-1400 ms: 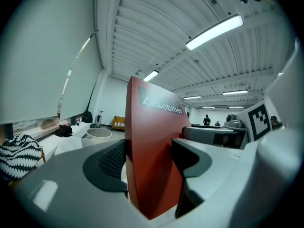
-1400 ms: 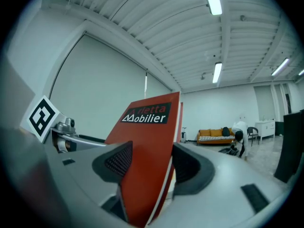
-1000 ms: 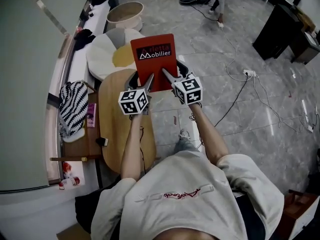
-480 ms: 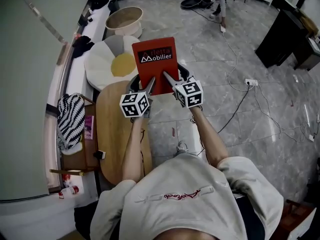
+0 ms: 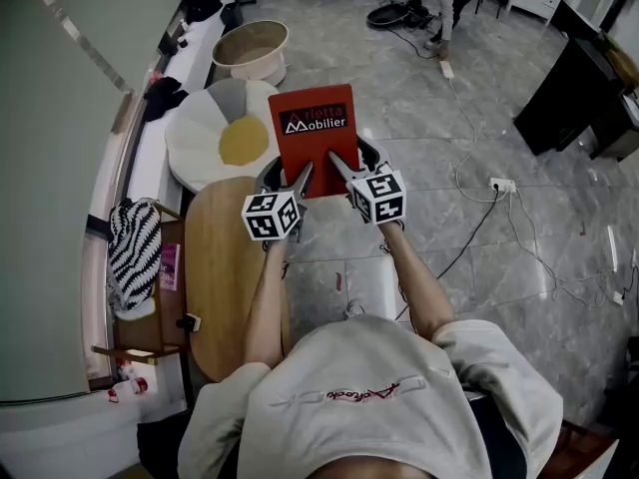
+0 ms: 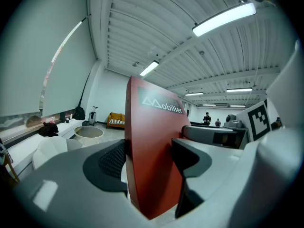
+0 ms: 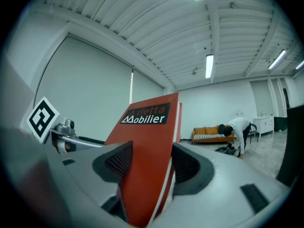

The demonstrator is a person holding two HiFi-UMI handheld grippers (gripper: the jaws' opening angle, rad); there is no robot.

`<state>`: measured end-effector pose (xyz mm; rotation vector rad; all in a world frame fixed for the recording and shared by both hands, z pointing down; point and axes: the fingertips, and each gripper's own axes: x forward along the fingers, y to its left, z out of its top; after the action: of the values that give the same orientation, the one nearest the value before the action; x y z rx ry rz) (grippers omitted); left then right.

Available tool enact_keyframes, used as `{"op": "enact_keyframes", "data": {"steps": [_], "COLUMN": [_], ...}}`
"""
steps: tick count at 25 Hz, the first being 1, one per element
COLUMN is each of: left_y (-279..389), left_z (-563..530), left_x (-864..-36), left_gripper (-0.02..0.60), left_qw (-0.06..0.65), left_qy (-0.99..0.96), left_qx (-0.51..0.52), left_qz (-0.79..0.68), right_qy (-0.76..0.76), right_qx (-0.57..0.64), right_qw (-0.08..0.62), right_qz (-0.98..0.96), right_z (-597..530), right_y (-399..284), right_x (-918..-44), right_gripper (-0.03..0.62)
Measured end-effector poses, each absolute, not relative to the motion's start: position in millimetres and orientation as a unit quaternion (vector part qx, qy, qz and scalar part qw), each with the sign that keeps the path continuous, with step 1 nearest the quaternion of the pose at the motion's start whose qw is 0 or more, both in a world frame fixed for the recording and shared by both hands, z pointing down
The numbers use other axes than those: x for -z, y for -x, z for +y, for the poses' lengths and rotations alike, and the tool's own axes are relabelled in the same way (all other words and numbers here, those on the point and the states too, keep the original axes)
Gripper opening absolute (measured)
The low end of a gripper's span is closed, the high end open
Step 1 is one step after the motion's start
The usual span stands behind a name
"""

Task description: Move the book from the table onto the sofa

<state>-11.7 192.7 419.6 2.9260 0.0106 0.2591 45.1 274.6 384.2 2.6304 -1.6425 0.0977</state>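
We are in the carry step: the red book [image 5: 314,133] is off the wooden table [image 5: 225,267] and held in the air between both grippers. The left gripper [image 5: 298,178] has its jaws pressed onto the book's near edge towards the left corner. The right gripper [image 5: 337,164] is clamped the same way near the right corner, with the cover and pages sandwiched between its pads. The book is tilted, cover facing up towards us. It hangs just past the table's far end, beside the right edge of the egg-shaped cushion [image 5: 210,128].

The only sofa we can see is the orange one [image 7: 209,135] against the far wall, well apart from us, so we judge most of the trip is left. The next move calls for walking it across the floor with both grips steady and level with each other, so the book does not twist or slip. Then we lower it flat onto the seat before we open the jaws.
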Motion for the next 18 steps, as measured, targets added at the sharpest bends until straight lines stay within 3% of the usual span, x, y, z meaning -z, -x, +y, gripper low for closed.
{"op": "enact_keyframes", "data": {"steps": [18], "left_y": [-28.4], "left_z": [169.7], "left_x": [-432.0], "left_gripper": [0.296], "left_qw": [0.112], "left_qy": [-0.989], "left_qx": [-0.095], "left_qz": [-0.003], "right_qy": [-0.846], "right_qx": [-0.041], "right_qw": [0.018], "right_qz": [-0.532], "right_z": [250.2], "right_y": [-86.8], "right_x": [-393.0], "right_gripper": [0.252]}}
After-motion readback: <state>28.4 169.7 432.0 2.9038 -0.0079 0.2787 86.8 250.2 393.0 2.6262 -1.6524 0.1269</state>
